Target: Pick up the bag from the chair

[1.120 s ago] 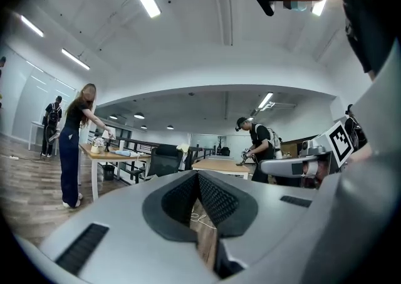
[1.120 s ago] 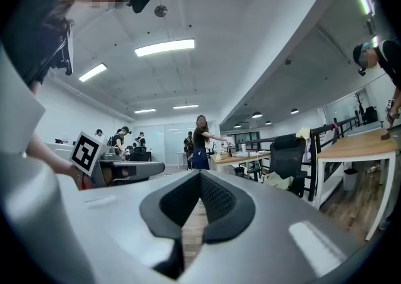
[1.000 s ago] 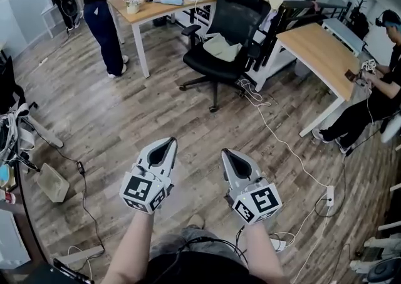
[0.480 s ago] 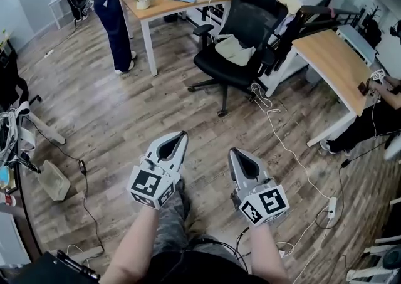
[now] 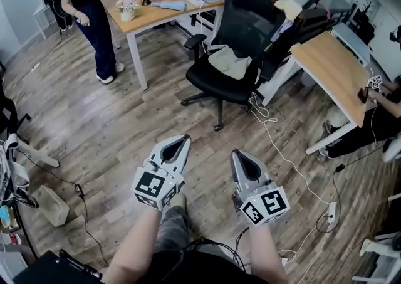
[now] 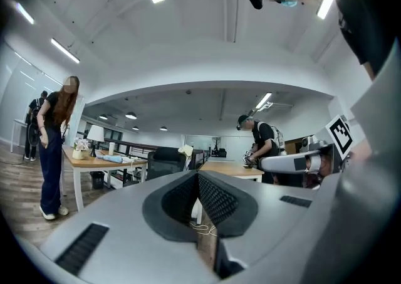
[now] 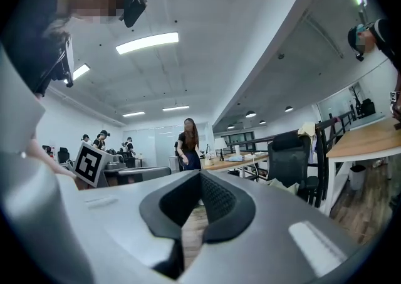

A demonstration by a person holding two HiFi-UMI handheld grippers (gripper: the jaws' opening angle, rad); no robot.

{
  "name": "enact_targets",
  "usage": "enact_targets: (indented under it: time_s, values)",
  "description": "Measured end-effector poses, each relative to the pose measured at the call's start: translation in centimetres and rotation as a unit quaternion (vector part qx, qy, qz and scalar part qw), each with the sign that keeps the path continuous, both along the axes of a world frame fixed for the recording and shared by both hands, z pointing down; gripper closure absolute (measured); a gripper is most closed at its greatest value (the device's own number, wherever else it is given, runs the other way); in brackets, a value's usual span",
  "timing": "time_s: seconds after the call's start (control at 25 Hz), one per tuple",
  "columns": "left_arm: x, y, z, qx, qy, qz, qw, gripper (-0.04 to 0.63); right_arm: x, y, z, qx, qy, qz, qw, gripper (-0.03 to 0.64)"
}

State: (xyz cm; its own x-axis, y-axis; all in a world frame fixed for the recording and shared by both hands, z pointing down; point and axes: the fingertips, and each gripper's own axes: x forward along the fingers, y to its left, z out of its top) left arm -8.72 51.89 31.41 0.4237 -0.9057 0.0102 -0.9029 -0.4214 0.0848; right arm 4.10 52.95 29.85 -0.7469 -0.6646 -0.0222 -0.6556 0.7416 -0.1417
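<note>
The bag (image 5: 229, 62) is a cream, soft bundle lying on the seat of a black office chair (image 5: 252, 21) in the upper middle of the head view. Both grippers hover over the wood floor well short of the chair. My left gripper (image 5: 182, 142) has its jaws shut with nothing between them. The right gripper (image 5: 239, 154) is also shut and empty. In the right gripper view the chair (image 7: 289, 157) and the bag (image 7: 279, 184) show beyond the gripper (image 7: 200, 173). The left gripper view shows its gripper (image 6: 198, 174) and the chair (image 6: 164, 158) far off.
A person (image 5: 88, 10) stands by a wooden desk (image 5: 166, 12) at the upper left. Another desk (image 5: 329, 63) with a seated person (image 5: 383, 110) is at the right. Cables (image 5: 285, 148) and a power strip (image 5: 331, 212) lie on the floor right of the grippers. A box (image 5: 53, 205) sits at the left.
The view has shifted a little and the chair now sits slightly left of before. The standing person has turned away from the desk. Both grippers keep the same shut pose.
</note>
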Motion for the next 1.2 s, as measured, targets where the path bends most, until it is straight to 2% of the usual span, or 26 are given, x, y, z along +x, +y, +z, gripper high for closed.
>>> enact_targets:
  time_s: [0.24, 0.52, 0.72, 1.0, 1.2]
  values:
    - [-4.1, -6.0, 0.2, -0.010, 0.008, -0.001, 0.9999, 0.598, -3.0, -5.7, 0.7, -0.020, -0.002, 0.015, 1.000, 0.609]
    - [-7.6, -12.2, 0.7, -0.009, 0.018, 0.015, 0.9997, 0.598, -6.2, -11.3, 1.0, -0.016, 0.006, 0.032, 0.999, 0.609]
    - [-8.0, -15.1, 0.6, -0.005, 0.016, 0.040, 0.9990, 0.598, -7.4, -13.8, 1.2, -0.013, 0.007, 0.043, 0.999, 0.609]
    - [-8.0, -18.2, 0.4, 0.001, 0.024, 0.041, 0.9989, 0.598, -6.9, -16.5, 1.0, -0.014, 0.004, 0.052, 0.999, 0.609]
    - [-7.3, -21.9, 0.5, 0.010, 0.027, 0.047, 0.9985, 0.598, -6.5, -20.3, 1.5, -0.013, -0.008, 0.052, 0.999, 0.609]
